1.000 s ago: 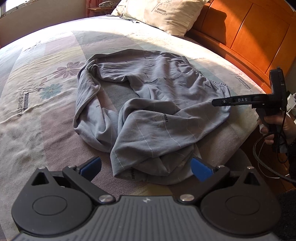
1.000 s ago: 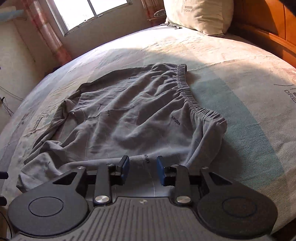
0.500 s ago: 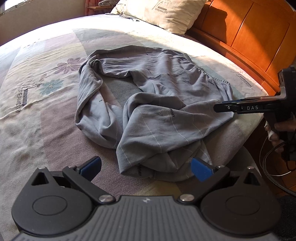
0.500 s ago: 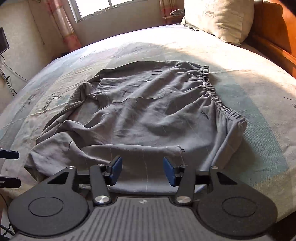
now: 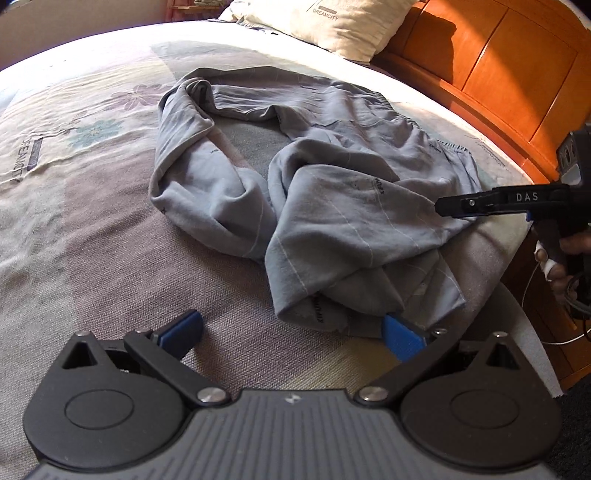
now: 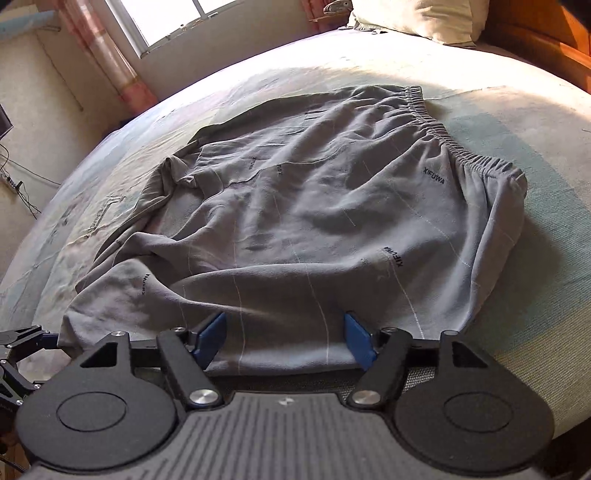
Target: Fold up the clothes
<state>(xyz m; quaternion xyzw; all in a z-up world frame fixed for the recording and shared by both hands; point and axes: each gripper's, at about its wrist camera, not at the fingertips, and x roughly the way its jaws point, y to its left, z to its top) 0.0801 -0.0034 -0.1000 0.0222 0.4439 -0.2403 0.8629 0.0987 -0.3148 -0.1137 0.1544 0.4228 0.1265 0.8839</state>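
We see left gripper (image 5: 291, 330) spread wide over bed (image 5: 110, 240), nothing held; right pad just beside crumpled leg end of grey trousers (image 5: 332, 206). Trousers lie rumpled across bed near its edge, waistband toward headboard (image 5: 498, 62), pillow (image 5: 332, 22) at far corner. Right gripper (image 6: 284, 341) at bed edge, jaws opening, trouser hem between pads, not pinched.

The left gripper (image 5: 291, 330) stands wide apart, angled downward. The right gripper (image 6: 284, 338) angles downward too, its jaws opening.
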